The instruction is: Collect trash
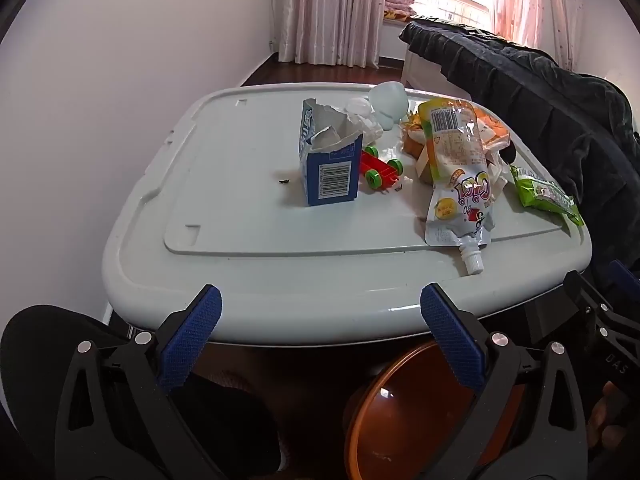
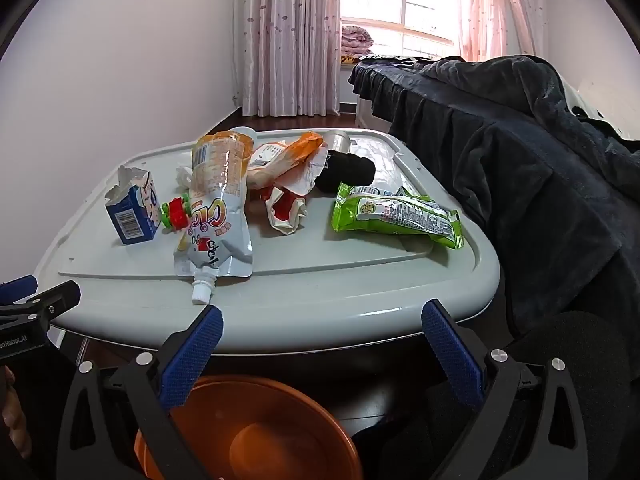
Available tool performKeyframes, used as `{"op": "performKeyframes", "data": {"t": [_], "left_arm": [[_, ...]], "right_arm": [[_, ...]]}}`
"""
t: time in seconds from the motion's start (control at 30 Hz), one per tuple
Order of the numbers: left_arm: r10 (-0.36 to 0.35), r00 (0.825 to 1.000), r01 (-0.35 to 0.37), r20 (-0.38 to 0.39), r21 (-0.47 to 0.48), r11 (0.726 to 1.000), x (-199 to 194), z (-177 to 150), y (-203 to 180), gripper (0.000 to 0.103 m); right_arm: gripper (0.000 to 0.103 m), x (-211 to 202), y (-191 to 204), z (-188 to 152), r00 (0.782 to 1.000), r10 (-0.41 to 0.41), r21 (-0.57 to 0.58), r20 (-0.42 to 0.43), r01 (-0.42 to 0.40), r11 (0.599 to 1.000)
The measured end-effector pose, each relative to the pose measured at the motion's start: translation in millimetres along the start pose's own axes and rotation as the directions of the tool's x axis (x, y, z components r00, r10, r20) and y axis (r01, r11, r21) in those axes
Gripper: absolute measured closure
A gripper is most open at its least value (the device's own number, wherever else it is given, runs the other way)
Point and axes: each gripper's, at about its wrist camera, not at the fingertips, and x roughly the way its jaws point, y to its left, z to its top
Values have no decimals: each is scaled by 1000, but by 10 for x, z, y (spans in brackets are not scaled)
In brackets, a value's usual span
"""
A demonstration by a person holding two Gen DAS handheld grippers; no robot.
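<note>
I see strong daylight pouring in from the window at the back, so bright it goes white and turns the curtains pink. The white lid shines and looks sharp. Under it, things are dark, and the orange bowl has 1 small bright spot. Both pictures bend round, with black corners.

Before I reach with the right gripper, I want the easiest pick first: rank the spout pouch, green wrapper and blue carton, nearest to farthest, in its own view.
1. Spout pouch, just ahead, slightly left.
2. Green wrapper, ahead right.
3. Blue carton, far left.
</note>
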Motion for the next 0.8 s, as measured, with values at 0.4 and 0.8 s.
{"op": "performKeyframes", "data": {"t": [0.4, 0.8], "left_arm": [[-1, 1000, 1, 0, 3, 1000, 8, -74, -55, 5], [-1, 1000, 1, -8, -6, 1000, 10, -56, -12, 5]], "right_arm": [[5, 30, 1, -16, 1000, 2, 0, -3, -2, 1000], [5, 8, -12, -8, 1000, 3, 2, -6, -3, 1000]]}}
